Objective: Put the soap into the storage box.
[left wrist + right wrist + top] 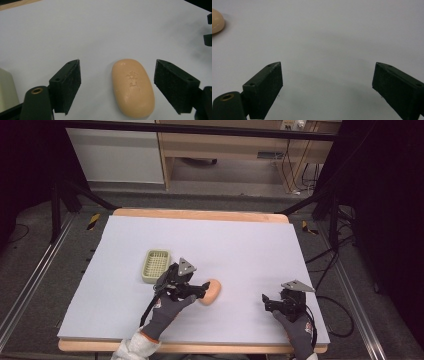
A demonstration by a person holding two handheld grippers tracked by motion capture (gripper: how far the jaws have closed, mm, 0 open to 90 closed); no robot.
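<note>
1 peach oval soap bar (132, 87), a faint emblem stamped on top, lies at lower centre between the left gripper (117, 85)'s wide-apart jaws, untouched. 1 green basket (155, 266) sits left. Right gripper (327, 87) gapes, holding nothing.

Even overhead light keeps the white table sheet (210, 245) bright against dark surroundings, shadows soft and faint beside the soap (132, 87), no glare, high view slightly grainy, both gripper views sharp mid-frame, jaws softly blurred near the lens.
</note>
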